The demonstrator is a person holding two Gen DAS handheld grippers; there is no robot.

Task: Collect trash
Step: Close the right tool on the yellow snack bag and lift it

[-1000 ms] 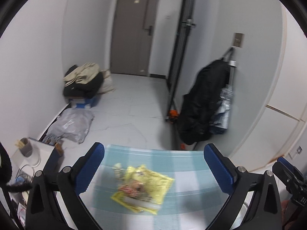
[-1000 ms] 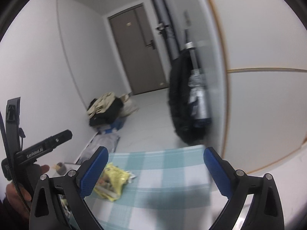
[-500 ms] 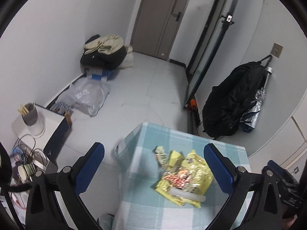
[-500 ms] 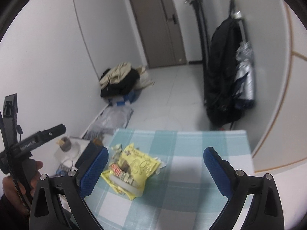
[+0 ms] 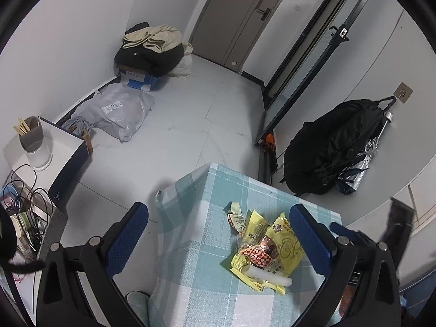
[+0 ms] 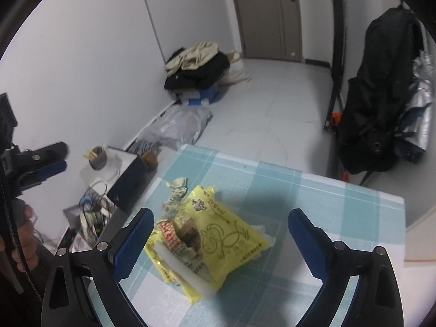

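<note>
A heap of trash lies on a table with a teal-and-white checked cloth (image 5: 207,297) (image 6: 327,207): a yellow snack bag (image 5: 283,248) (image 6: 218,234), a red-and-white wrapper (image 5: 256,253) (image 6: 169,231), a white stick (image 5: 269,275) (image 6: 179,267) and a crumpled pale wrapper (image 5: 235,215) (image 6: 177,185). My left gripper (image 5: 218,242) hovers open above the table's left edge, the heap just inside its right finger. My right gripper (image 6: 220,242) hangs open over the heap, the bag between its blue pads, nothing held.
Left of the table stands a low white box (image 5: 57,141) with a cup of sticks (image 5: 32,139) and tangled cables (image 5: 24,190). On the floor lie a grey parcel bag (image 5: 114,111) and piled clothes (image 5: 152,49). A black backpack (image 5: 332,147) hangs on the right wall.
Both grippers tilted downward and closed in on the table, so the trash heap now looks larger and nearer. Their jaws stayed open throughout.
</note>
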